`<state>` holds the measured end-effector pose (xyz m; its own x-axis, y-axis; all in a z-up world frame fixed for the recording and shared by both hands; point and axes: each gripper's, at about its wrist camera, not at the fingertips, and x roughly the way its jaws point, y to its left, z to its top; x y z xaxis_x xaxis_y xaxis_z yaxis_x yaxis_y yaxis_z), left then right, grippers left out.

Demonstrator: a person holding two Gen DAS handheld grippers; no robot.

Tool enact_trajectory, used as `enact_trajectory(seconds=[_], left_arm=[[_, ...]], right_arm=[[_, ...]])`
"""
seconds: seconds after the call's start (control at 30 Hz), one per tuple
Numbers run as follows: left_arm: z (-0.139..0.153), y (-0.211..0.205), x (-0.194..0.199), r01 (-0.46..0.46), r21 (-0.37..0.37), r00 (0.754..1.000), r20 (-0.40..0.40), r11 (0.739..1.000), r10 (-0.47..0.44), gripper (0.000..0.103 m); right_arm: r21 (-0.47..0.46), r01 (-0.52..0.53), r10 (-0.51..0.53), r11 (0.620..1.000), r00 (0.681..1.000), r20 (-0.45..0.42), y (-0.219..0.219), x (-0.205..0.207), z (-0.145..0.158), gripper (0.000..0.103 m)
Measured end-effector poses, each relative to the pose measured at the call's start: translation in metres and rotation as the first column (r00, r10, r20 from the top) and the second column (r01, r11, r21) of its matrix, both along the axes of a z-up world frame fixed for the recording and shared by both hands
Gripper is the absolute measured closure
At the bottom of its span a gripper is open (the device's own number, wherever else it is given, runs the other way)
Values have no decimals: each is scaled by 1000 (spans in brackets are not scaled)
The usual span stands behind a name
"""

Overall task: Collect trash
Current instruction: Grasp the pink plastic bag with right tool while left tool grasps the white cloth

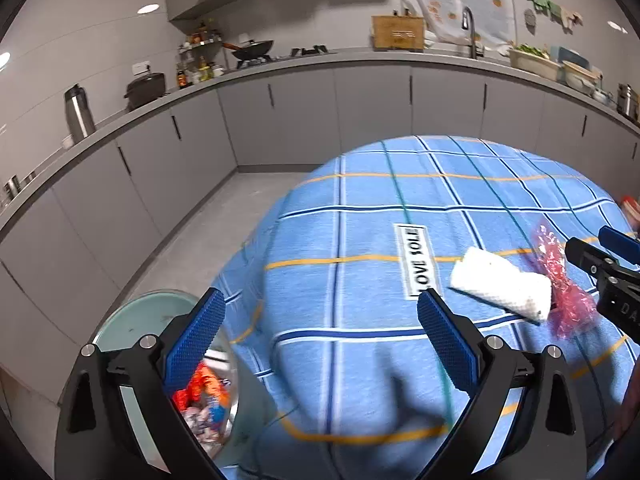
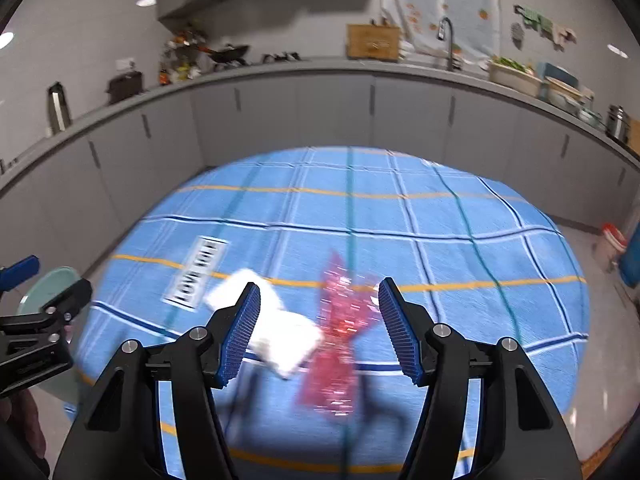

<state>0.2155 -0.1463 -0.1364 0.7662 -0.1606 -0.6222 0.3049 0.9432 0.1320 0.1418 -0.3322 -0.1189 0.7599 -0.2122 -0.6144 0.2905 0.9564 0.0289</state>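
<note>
A crumpled white tissue (image 1: 500,284) (image 2: 280,332) lies on the blue checked tablecloth (image 1: 360,232) (image 2: 360,216). A pink crinkled wrapper (image 1: 560,280) (image 2: 340,340) touches its right end. My right gripper (image 2: 320,320) hovers over both with its jaws apart; the wrapper shows in the gap and the pads press on nothing. My left gripper (image 1: 320,320) stands wide open and empty over the table's left edge. Under its left finger (image 1: 196,336) is a pale green trash bin (image 1: 140,316) (image 2: 44,284) holding orange and other coloured wrappers (image 1: 204,396). The right gripper's tips (image 1: 596,246) enter from the right.
A black and white label (image 1: 416,260) (image 2: 196,272) is sewn on the cloth left of the tissue. Grey cabinets (image 1: 300,112) and a loaded counter curve round the far side. Grey floor (image 1: 224,216) lies left of the table. A red-lidded container (image 2: 612,240) stands on the floor at the right.
</note>
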Motion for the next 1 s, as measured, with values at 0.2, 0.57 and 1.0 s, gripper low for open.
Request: enact_trajectory(seconds=[0.2,0.57,1.0], left_arm=[[-10,-25,4,42,11,999,-19,999,-42,7],[-17,-41,8,65,19,997,-34,998,-64,6],[-16,-84,5,128,30,991,-42,991,-127,5]], right_arm=[[18,42,-41,999,997,-60,-14,5,-18,42],[43,60,-52,997,984,-172,-20,16,-44,44],[17,123,-119,992,983,-141,-50,-11,-36,75]])
